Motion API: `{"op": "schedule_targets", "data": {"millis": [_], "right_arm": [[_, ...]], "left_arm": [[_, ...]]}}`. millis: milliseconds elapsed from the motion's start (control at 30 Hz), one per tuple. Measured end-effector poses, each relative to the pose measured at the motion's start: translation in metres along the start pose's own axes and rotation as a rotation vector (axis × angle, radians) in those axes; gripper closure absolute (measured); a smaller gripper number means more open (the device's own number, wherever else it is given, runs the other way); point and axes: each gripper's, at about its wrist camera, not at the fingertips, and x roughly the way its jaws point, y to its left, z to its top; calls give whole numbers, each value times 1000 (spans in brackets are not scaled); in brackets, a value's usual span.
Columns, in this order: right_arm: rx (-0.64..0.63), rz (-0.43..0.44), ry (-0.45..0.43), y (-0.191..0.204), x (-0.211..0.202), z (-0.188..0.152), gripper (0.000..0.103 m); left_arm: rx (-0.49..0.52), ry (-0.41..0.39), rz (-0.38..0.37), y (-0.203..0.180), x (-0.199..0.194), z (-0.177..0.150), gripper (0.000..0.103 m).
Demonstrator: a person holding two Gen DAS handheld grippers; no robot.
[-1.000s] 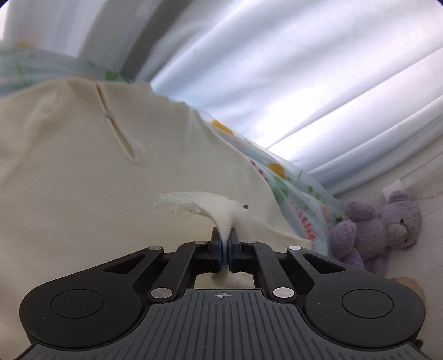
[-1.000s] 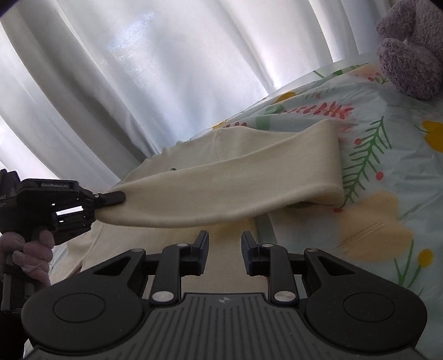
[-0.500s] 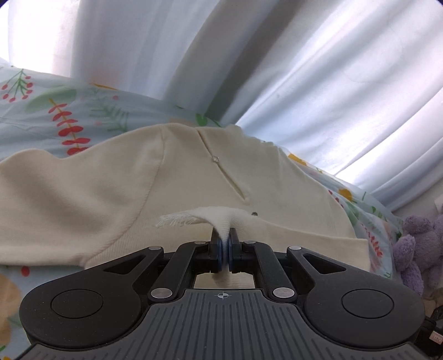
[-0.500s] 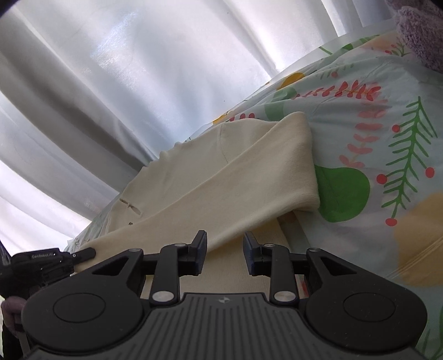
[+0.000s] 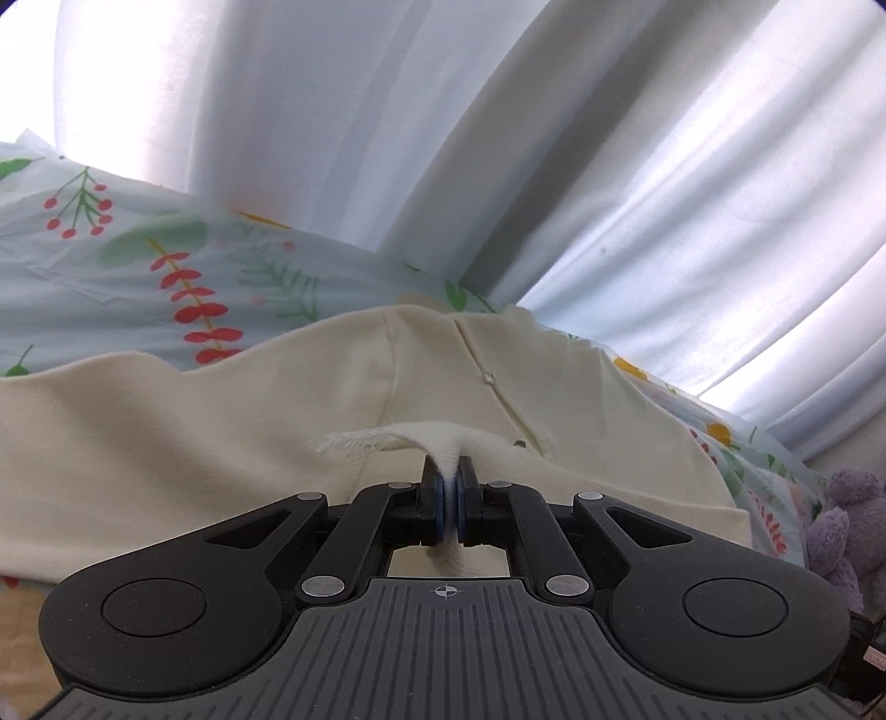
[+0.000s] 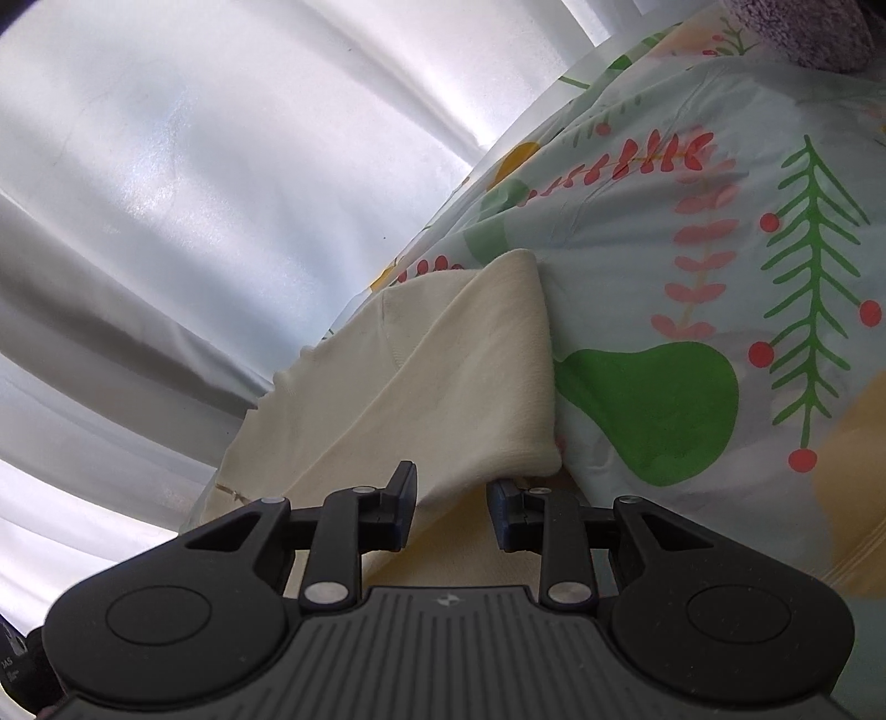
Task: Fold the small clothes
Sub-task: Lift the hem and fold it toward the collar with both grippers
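Sleeve [image 5: 426, 437] cuff sits clamped in my left tool [image 5: 449, 498], its length running rightward across the garment [image 5: 166, 443] toward my right tool [image 6: 451, 498], spread apart.

Bedroom: floral bedsheet [image 5: 111, 288], curtains [image 5: 664, 166], teddy [image 5: 847, 531].

The left gripper [image 5: 449, 487] is carrying the pinched sleeve end across the cream top [image 5: 166, 443], so more of the floral bedsheet [image 5: 111, 277] is coming into its view toward 10 o'clock. In the right wrist view the folded sleeve [image 6: 476, 376] is settling flatter, its fold now just ahead of the right gripper [image 6: 451, 501], and the purple teddy [image 6: 803, 33] is sliding out toward 1 o'clock.
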Motion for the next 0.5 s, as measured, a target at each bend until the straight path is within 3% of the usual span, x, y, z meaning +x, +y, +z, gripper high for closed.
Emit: {"op": "schedule_targets", "data": {"millis": [100, 133, 300, 500], "right_arm": [[10, -24, -1, -1, 5, 3, 87], [-2, -26, -11, -1, 5, 3, 96], [-88, -97, -118, 0, 0, 5, 96], [-208, -161, -144, 5, 5, 1, 96]], "left_arm": [[5, 9, 15, 3, 3, -2, 97], [8, 14, 15, 3, 4, -3, 97], [54, 39, 16, -4, 19, -9, 97], [85, 64, 59, -4, 39, -13, 97]]}}
